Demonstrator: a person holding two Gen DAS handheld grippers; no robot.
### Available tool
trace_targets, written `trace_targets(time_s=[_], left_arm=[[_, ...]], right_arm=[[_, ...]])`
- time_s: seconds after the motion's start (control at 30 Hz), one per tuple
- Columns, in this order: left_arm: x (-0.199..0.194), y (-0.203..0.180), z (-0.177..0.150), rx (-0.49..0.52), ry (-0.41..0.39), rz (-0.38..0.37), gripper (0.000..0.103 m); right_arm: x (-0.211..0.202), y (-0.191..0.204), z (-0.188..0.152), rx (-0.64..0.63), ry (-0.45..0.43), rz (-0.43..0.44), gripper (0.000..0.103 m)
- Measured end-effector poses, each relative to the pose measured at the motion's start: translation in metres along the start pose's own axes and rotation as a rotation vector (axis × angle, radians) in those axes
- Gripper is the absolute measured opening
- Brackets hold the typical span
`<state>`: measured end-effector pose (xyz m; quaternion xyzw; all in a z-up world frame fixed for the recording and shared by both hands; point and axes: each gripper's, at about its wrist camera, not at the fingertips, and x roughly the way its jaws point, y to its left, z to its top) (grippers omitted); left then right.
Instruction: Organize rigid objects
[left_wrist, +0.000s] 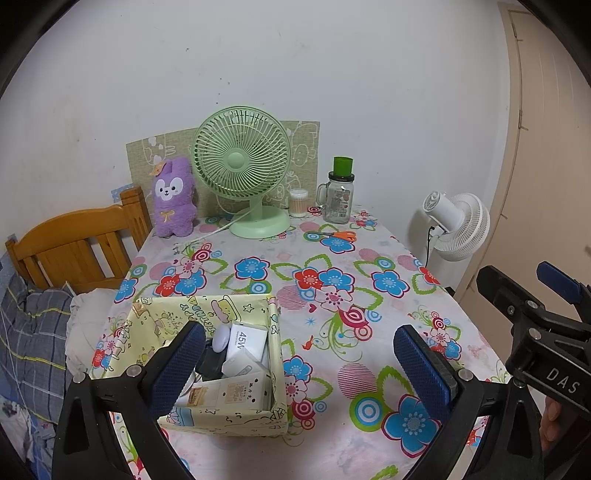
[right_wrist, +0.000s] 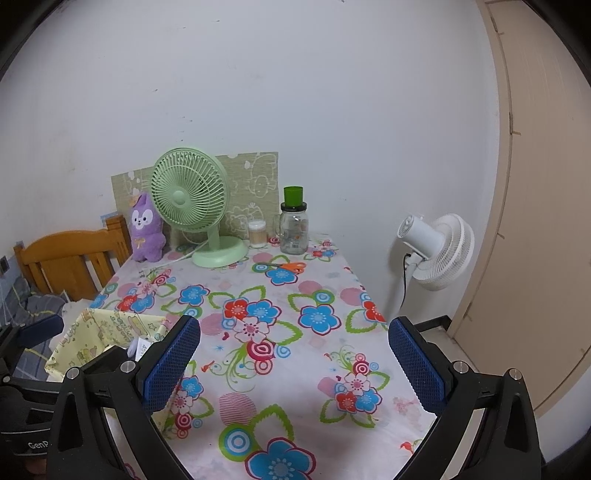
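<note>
A pale yellow cartoon-print box (left_wrist: 243, 419) stands on the near left of the flowered tablecloth (left_wrist: 369, 295). It holds several small items: a white "45W" carton (left_wrist: 245, 341), a white rounded case (left_wrist: 221, 336), a cream packet (left_wrist: 229, 395) and something dark. My left gripper (left_wrist: 303, 363) hovers open over the box's right side, nothing between its fingers. My right gripper (right_wrist: 295, 362) hangs open above bare cloth, right of the box (right_wrist: 107, 332). Orange-handled scissors (left_wrist: 338, 235) lie far back near the glass jar (left_wrist: 338, 197).
Along the wall stand a green desk fan (left_wrist: 242, 170), a purple plush (left_wrist: 173, 197), a cotton-swab tub (left_wrist: 298, 203) and a patterned board (left_wrist: 306, 147). A wooden bed frame (left_wrist: 70, 247) with bedding is left of the table. A white floor fan (left_wrist: 456, 225) and a door (left_wrist: 546, 147) are right.
</note>
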<state>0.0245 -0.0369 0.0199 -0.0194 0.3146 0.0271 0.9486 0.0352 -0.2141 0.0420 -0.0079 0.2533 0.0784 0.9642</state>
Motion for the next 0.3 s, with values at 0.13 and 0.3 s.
trace_targets(time_s=[0.13, 0.3], left_arm=[[0.0002, -0.0002, -0.0001, -0.001, 0.001, 0.002, 0.103], [-0.0001, 0.0013, 0.0008, -0.001, 0.002, 0.010, 0.103]], right_arm=[[-0.0005, 0.0019, 0.0004, 0.001, -0.002, 0.000, 0.103], [-0.0006, 0.0011, 0.0001, 0.002, -0.001, 0.002, 0.103]])
